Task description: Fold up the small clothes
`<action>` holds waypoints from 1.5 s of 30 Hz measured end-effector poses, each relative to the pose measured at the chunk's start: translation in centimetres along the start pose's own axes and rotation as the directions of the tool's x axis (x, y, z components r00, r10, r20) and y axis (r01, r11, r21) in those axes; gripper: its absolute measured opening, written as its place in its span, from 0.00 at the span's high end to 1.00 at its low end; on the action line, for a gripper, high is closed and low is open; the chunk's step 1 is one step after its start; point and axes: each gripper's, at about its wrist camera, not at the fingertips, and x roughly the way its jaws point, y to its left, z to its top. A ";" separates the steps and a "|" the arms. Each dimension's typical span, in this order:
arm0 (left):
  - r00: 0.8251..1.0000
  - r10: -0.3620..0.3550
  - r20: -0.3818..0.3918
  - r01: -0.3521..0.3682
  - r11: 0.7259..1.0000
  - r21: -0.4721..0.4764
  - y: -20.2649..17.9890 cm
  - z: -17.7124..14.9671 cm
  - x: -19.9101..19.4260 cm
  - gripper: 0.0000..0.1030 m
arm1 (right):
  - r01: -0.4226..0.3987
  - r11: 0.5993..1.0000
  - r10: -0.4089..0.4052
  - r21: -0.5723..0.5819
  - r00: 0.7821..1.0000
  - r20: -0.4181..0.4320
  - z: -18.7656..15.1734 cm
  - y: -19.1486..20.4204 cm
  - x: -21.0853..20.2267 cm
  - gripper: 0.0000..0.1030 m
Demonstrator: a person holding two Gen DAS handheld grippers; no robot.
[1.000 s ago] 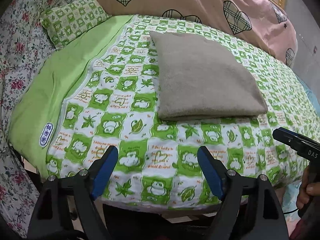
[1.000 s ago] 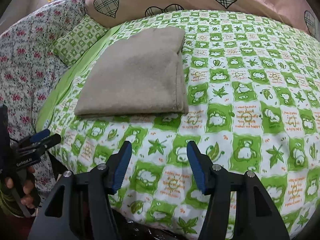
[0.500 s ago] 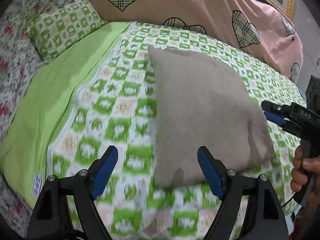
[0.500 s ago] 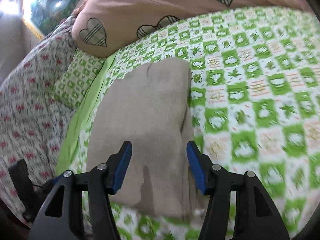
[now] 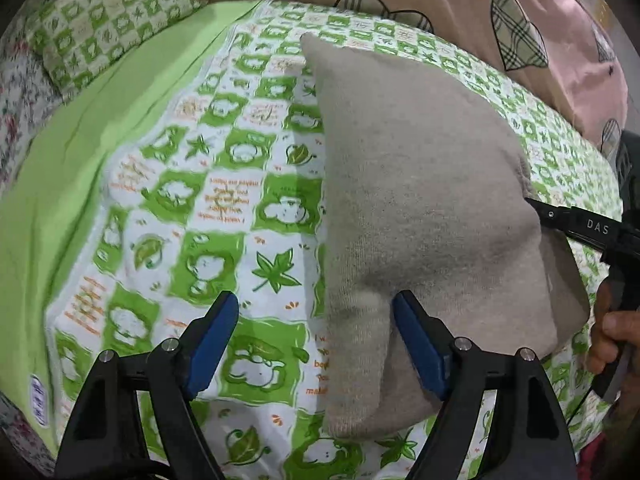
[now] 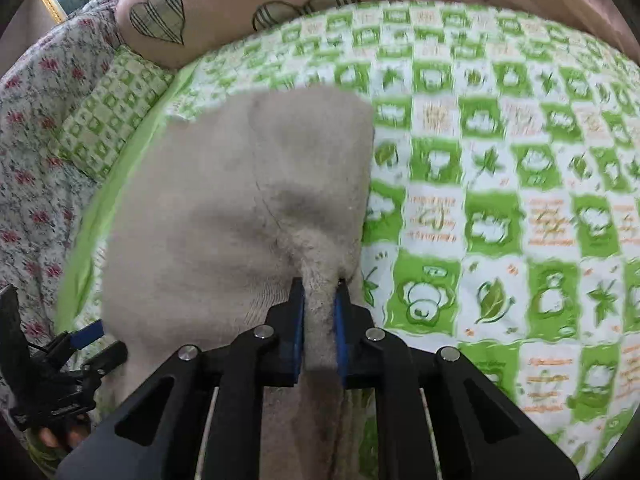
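Both grippers now nearer beige cloth [image 5: 420,200] on green-checked bedspread [image 5: 224,200], pink heart quilt [image 5: 520,4] behind.

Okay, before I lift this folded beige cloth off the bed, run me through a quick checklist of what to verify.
1. Right claw pinching the folded beige cloth, its jaws just closed: ok.
2. Left claw gripping the cloth: not ok, open, cloth corner between its fingers.
3. Both claws at the cloth's near edge: ok.
4. Right grip catches every layer: cannot tell.
5. Cloth flat elsewhere on the green frog-print quilt: ok.
6. Small green pillow apart from the cloth: ok.
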 end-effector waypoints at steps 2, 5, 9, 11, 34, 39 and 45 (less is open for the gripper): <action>1.000 -0.019 0.004 0.019 1.000 -0.017 0.3 -0.1 -0.4 0.21 | -0.020 0.999 0.019 0.027 0.999 0.029 0.0 -0.3 -1.0 0.83; 0.999 -0.034 0.009 0.034 0.999 -0.023 0.8 -0.6 -1.3 0.21 | -0.019 0.998 0.016 0.052 0.998 0.061 -0.7 -0.5 -2.6 0.69; 0.999 -0.021 0.025 0.021 1.000 -0.011 0.5 -1.6 -2.6 0.21 | -0.019 0.998 0.013 0.061 0.995 0.095 -2.6 -0.1 -5.0 0.67; 0.999 0.004 0.041 -0.004 1.000 -0.003 0.3 -2.3 -3.5 0.20 | -0.020 0.998 0.014 0.052 0.994 0.107 -3.7 0.4 -6.1 0.64; 0.974 0.197 0.113 -0.210 0.970 0.118 -1.7 -6.6 -8.5 0.16 | 0.065 0.983 -0.052 -0.170 0.995 0.080 -12.9 7.0 -9.9 0.20; 0.956 0.277 0.098 -0.289 0.944 0.157 -2.3 -6.1 -7.7 0.16 | 0.087 0.978 -0.075 -0.191 0.995 0.070 -12.1 7.6 -9.1 0.19; 0.962 0.252 0.105 -0.265 0.953 0.147 -2.0 -5.1 -7.5 0.16 | 0.090 0.976 -0.079 -0.197 0.995 0.065 -10.8 7.8 -8.7 0.19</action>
